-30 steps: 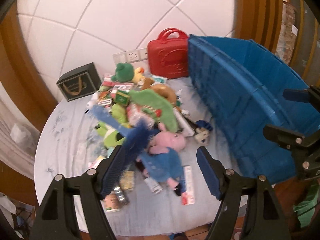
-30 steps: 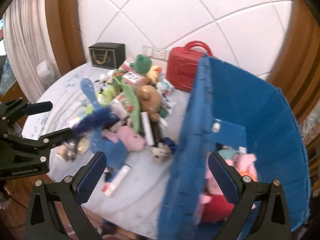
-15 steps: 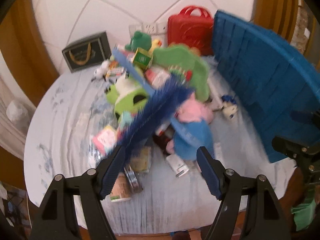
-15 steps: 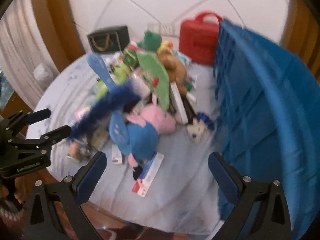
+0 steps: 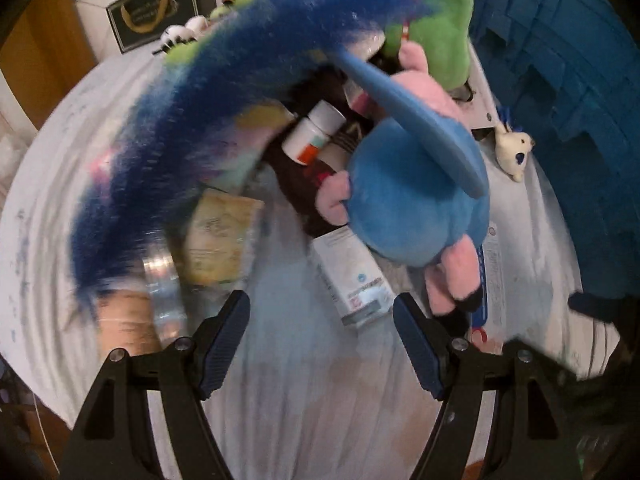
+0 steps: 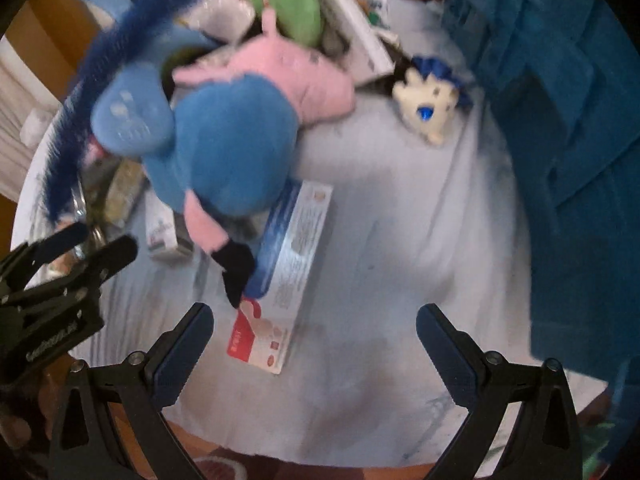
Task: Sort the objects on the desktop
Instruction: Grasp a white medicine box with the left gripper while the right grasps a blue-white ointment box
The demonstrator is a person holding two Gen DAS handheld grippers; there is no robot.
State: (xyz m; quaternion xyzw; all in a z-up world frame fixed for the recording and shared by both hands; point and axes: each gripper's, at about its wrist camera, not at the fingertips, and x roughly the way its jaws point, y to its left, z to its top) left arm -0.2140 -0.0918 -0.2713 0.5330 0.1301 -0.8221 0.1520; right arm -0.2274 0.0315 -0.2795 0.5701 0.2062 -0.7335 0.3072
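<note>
A heap of toys and boxes lies on the round white table. A pink pig plush in a blue dress lies at the near side of the heap; it also shows in the right wrist view. A blue fluffy duster arcs over the heap. My left gripper is open and empty, low over the table just short of a white medicine box. My right gripper is open and empty above a long toothpaste box. The blue crate stands on the right.
A small cream and blue hedgehog toy lies by the crate wall. A white pill bottle, a green plush and a black gift box sit further back. The left gripper's body shows at the left of the right wrist view.
Both grippers have moved down and forward toward the heap; the toys now loom much larger. The right gripper swung left, away from above the crate. Both stay open.
</note>
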